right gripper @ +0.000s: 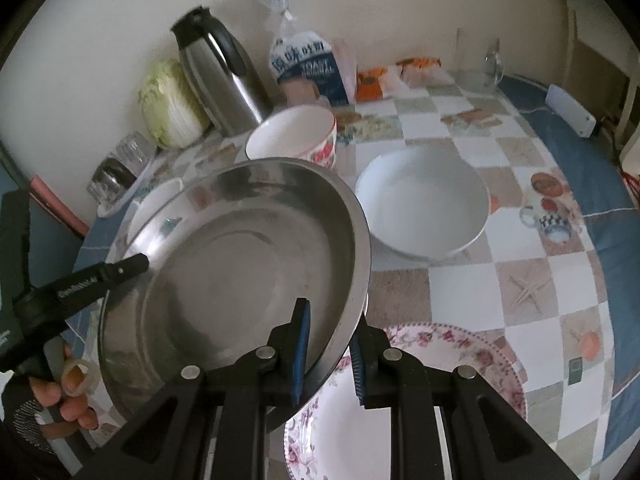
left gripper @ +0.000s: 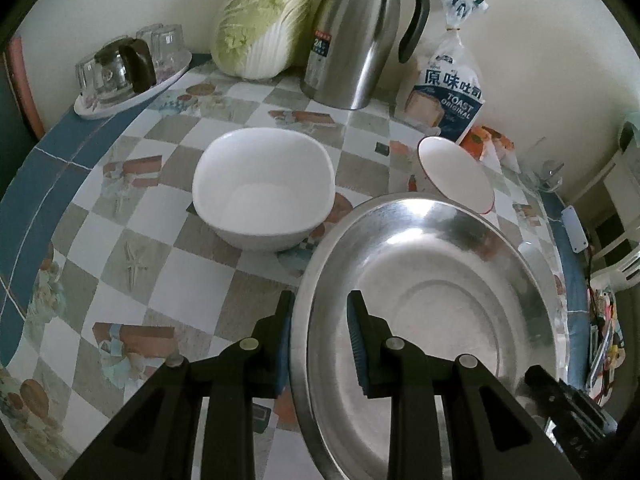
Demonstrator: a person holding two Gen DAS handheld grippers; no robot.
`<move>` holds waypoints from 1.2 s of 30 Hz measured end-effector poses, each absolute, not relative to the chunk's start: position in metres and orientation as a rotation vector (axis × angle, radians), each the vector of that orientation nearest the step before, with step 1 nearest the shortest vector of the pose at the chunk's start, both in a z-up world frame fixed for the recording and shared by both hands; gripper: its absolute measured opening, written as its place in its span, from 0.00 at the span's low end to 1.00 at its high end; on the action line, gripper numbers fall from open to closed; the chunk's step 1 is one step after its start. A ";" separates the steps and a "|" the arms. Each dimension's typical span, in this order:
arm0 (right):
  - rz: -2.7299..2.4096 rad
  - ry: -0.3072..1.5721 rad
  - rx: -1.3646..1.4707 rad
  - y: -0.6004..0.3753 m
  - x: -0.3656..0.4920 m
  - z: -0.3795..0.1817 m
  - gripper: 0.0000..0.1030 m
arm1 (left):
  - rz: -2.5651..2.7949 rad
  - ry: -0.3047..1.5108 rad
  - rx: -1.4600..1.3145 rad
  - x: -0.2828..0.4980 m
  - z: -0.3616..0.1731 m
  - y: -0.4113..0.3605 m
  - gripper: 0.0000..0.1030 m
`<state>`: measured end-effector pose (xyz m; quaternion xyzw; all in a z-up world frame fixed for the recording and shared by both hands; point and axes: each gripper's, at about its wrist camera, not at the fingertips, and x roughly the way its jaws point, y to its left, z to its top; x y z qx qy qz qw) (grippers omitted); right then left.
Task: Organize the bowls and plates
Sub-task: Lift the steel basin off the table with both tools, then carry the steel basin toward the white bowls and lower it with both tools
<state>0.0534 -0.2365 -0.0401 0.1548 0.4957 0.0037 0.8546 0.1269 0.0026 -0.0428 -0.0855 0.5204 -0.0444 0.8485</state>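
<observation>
Both grippers hold a large steel basin [left gripper: 432, 304] [right gripper: 240, 264] by opposite rims, tilted above the table. My left gripper [left gripper: 320, 340] is shut on its left rim; it shows in the right wrist view [right gripper: 132, 266]. My right gripper [right gripper: 330, 356] is shut on its right rim, over a floral plate [right gripper: 440, 360]. A square white bowl [left gripper: 264, 188] [right gripper: 154, 206] sits left of the basin. A round white bowl [right gripper: 424, 204] sits to the right. A red-patterned bowl [left gripper: 456, 172] [right gripper: 296, 136] stands behind the basin.
Along the wall stand a cabbage [left gripper: 264, 20], a steel thermos jug [left gripper: 360, 36], a toast bag [left gripper: 448, 88] and a tray of glasses [left gripper: 128, 72]. Orange packets [right gripper: 372, 80] and a glass jar [right gripper: 480, 60] are at the back right. The checked tablecloth [left gripper: 132, 240] covers the table.
</observation>
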 end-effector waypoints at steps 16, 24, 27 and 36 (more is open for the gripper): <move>-0.028 1.107 0.289 -0.230 0.064 -0.063 0.20 | -0.092 1.123 -0.110 0.134 -0.064 -0.004 0.26; -0.047 1.116 0.267 -0.229 0.068 -0.069 0.20 | -0.106 1.119 -0.104 0.137 -0.069 -0.006 0.26; -0.055 1.121 0.260 -0.229 0.069 -0.071 0.20 | -0.110 1.124 -0.108 0.138 -0.071 -0.007 0.26; -0.071 1.119 0.250 -0.230 0.071 -0.074 0.20 | -0.116 1.142 -0.116 0.140 -0.077 -0.008 0.26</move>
